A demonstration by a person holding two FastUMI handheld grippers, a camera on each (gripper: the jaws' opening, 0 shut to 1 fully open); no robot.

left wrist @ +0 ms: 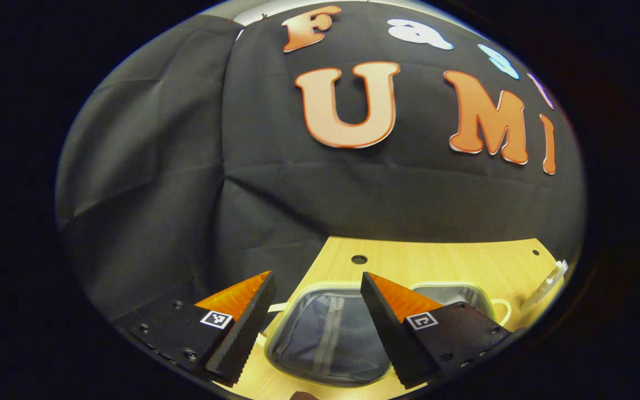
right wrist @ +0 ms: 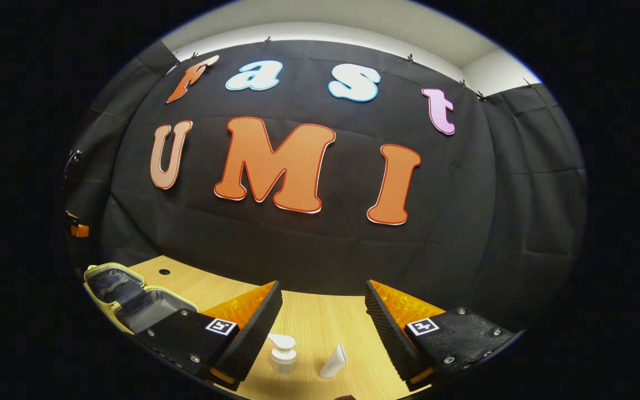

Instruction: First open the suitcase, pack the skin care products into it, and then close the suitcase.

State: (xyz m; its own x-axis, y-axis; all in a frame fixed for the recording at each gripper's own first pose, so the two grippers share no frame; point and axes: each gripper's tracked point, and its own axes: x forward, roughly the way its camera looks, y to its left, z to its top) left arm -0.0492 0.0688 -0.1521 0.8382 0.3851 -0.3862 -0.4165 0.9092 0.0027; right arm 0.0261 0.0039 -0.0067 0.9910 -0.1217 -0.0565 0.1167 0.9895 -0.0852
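At lower centre of the right gripper view, the right tool point(right wrist: 323, 325) gapes wide over the pump bottle point(right wrist: 283, 354) and tube point(right wrist: 333, 362), ready to pick; the left tool point(left wrist: 317, 311), also wide, hovers above the open suitcase point(left wrist: 325, 333) on the desk point(left wrist: 436, 261).

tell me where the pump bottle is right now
In the right gripper view, the pump bottle stands on the wooden table between the open right gripper fingers, left of the white tube.
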